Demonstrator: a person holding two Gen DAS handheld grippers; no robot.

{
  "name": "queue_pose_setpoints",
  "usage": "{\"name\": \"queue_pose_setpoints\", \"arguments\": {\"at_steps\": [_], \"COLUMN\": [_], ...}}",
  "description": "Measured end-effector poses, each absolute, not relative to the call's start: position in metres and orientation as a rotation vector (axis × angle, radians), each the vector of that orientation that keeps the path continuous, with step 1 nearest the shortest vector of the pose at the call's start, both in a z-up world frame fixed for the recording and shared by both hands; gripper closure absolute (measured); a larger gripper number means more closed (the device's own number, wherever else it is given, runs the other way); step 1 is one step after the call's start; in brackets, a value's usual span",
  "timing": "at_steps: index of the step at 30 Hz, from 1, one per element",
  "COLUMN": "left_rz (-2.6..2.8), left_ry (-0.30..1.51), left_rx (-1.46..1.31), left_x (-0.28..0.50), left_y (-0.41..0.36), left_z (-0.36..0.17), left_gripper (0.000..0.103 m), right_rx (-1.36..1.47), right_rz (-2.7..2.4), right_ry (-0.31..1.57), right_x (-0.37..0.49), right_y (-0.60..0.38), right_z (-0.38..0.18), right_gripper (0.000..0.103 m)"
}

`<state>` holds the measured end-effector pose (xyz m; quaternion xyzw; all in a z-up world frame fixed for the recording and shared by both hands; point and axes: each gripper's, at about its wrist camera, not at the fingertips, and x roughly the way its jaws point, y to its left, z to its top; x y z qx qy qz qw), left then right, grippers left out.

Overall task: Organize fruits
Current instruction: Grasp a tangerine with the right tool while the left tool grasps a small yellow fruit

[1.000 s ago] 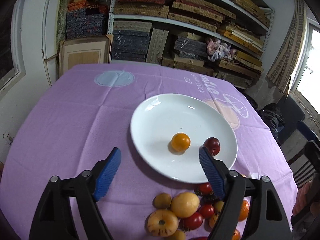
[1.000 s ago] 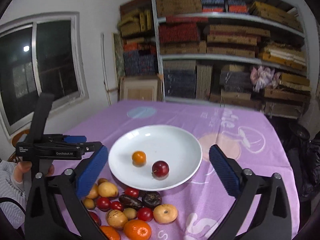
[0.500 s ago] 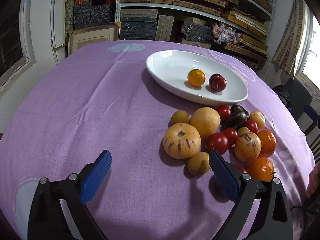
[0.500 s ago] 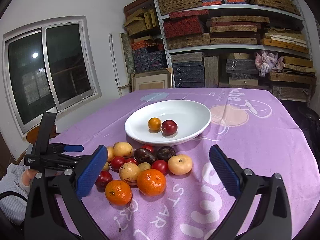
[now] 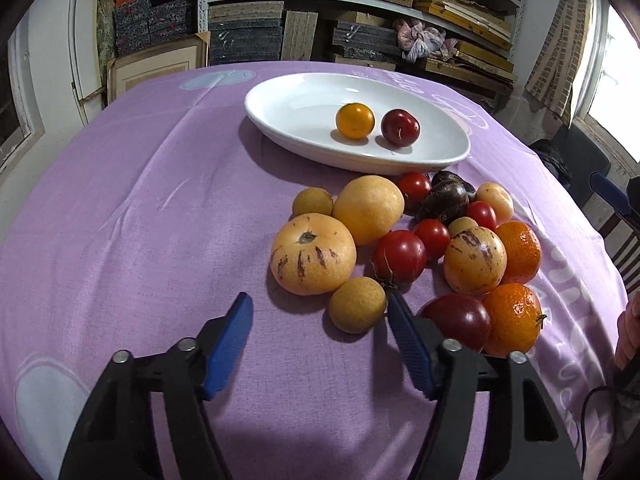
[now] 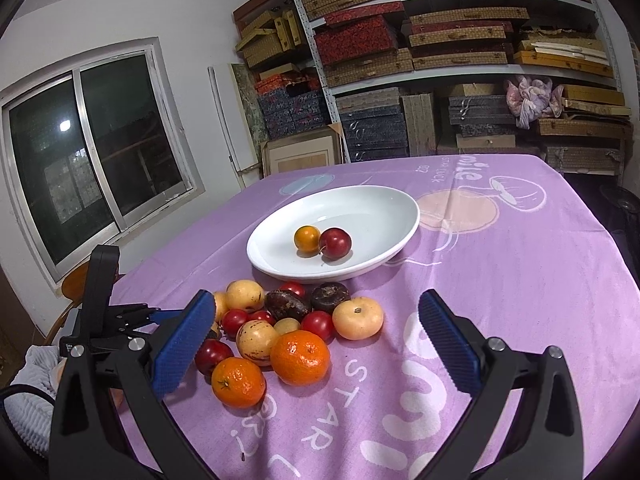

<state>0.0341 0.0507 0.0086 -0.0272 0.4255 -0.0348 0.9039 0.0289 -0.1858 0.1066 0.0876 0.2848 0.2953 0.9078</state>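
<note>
Left wrist: claw narrower, nearer fruit pile

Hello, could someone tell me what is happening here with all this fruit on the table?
A person holds a two-finger tool in each hand and is sorting fruit onto a white plate. Only a small orange fruit and a dark red plum lie on it; the rest sits heaped on the purple tablecloth. The left tool is closing, low beside a small tan fruit, gripping nothing. The right tool is open and empty.
</note>
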Motion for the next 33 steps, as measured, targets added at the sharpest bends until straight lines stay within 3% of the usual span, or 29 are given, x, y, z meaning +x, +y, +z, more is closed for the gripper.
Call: {"name": "queue_pose_setpoints", "arguments": {"at_steps": [3, 10, 15, 23, 24, 27, 33], "left_rz": [-0.095, -0.105, -0.133, -0.151, -0.150, -0.134, -0.129], "left_ry": [0.875, 0.875, 0.875, 0.873, 0.869, 0.843, 0.834], "left_rx": [-0.040, -0.038, -0.010, -0.029, -0.031, -0.021, -0.046], "left_x": [0.034, 0.036, 0.036, 0.037, 0.036, 0.029, 0.024], "left_y": [0.044, 0.040, 0.031, 0.033, 0.034, 0.035, 0.041], "left_z": [0.009, 0.009, 0.009, 0.009, 0.009, 0.013, 0.016], "left_gripper": [0.051, 0.054, 0.073, 0.074, 0.074, 0.074, 0.074], "right_rx": [0.195, 0.196, 0.134, 0.084, 0.064, 0.001, -0.102], "right_rz": [0.611, 0.623, 0.616, 0.650, 0.668, 0.724, 0.828], "right_ry": [0.602, 0.647, 0.665, 0.698, 0.697, 0.694, 0.740], "right_x": [0.030, 0.033, 0.032, 0.031, 0.027, 0.017, 0.002], "right_y": [-0.187, -0.187, -0.179, -0.171, -0.168, -0.158, -0.127], "right_z": [0.105, 0.102, 0.102, 0.098, 0.098, 0.101, 0.087], "right_gripper": [0.004, 0.004, 0.004, 0.004, 0.009, 0.046, 0.049]}}
